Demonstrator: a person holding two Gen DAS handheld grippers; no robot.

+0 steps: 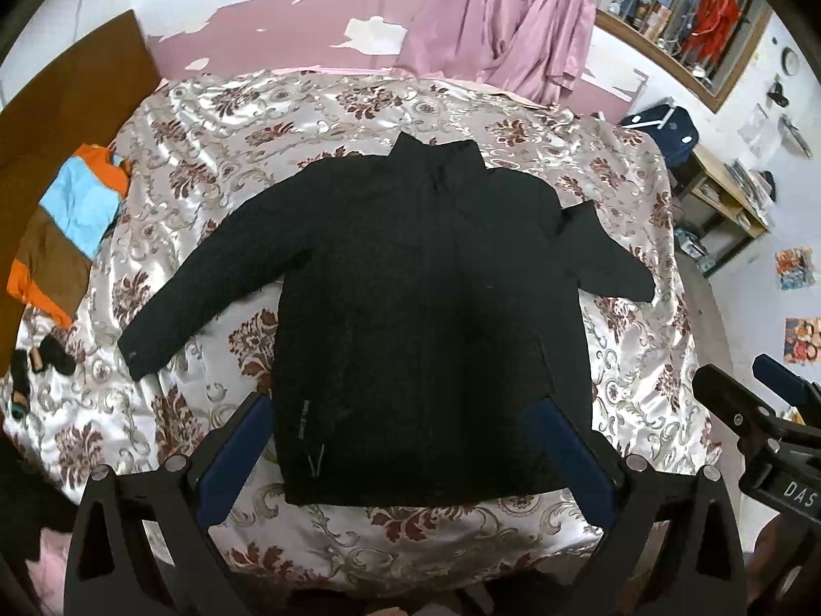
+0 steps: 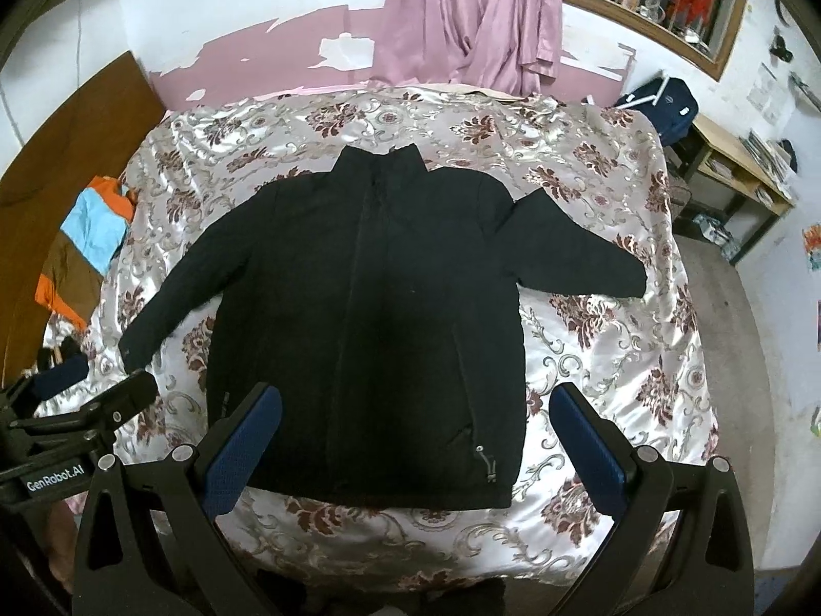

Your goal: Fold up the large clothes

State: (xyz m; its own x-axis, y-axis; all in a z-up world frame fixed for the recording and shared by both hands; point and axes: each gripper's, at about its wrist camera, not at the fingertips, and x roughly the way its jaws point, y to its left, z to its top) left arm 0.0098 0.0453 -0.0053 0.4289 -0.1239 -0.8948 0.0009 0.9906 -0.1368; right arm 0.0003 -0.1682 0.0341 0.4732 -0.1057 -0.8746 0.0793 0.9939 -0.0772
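Note:
A large black jacket (image 1: pixel 426 308) lies flat, front up, on the floral bedspread (image 1: pixel 215 164), collar away from me, both sleeves spread outward. It also shows in the right wrist view (image 2: pixel 369 308). My left gripper (image 1: pixel 405 441) is open and empty, held above the jacket's near hem. My right gripper (image 2: pixel 415 431) is open and empty, also above the near hem, a little to the right. In the left wrist view the right gripper (image 1: pixel 744 385) shows at the right edge. In the right wrist view the left gripper (image 2: pixel 97 390) shows at the left edge.
A folded orange, blue and brown garment (image 1: pixel 72 226) lies at the bed's left edge. Pink curtains (image 1: pixel 503 20) hang behind the bed. A blue bag (image 1: pixel 662 128) and a wooden shelf (image 1: pixel 728 195) stand right of the bed. A brown headboard (image 1: pixel 61 113) is at the left.

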